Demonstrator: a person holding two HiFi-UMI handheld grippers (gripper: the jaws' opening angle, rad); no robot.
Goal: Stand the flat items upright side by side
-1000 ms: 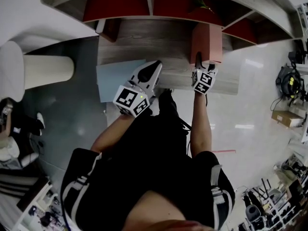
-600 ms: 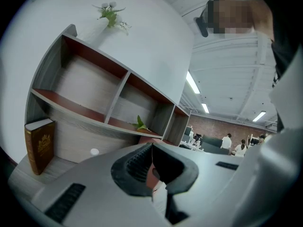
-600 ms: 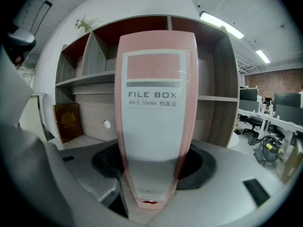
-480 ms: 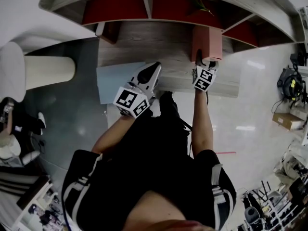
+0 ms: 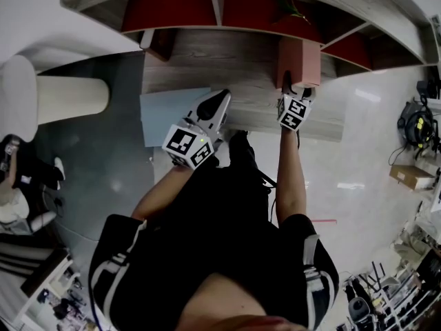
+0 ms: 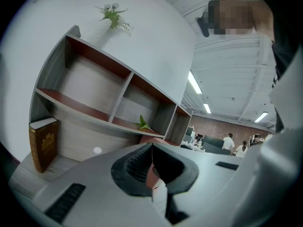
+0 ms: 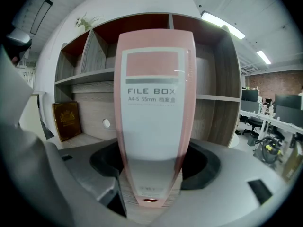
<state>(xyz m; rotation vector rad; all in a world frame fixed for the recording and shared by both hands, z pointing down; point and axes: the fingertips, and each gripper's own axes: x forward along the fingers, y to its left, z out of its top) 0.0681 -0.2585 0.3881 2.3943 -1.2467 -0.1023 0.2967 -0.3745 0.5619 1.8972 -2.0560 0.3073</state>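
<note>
Since the file box point(image 7: 154, 103) stands upright on the desk point(image 5: 227, 61), the right gripper point(image 7: 151, 171) has just been spreading its jaws off it, while the left gripper point(image 6: 151, 155) is pressed together, empty.

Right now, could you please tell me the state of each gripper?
Left gripper: closed, holding nothing.
Right gripper: open; its jaws have just been opening, with the pink file box upright between them.

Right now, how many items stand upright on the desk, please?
2: pink file box toward the desk's right, brown book at its left end. Others may be hidden.
</note>
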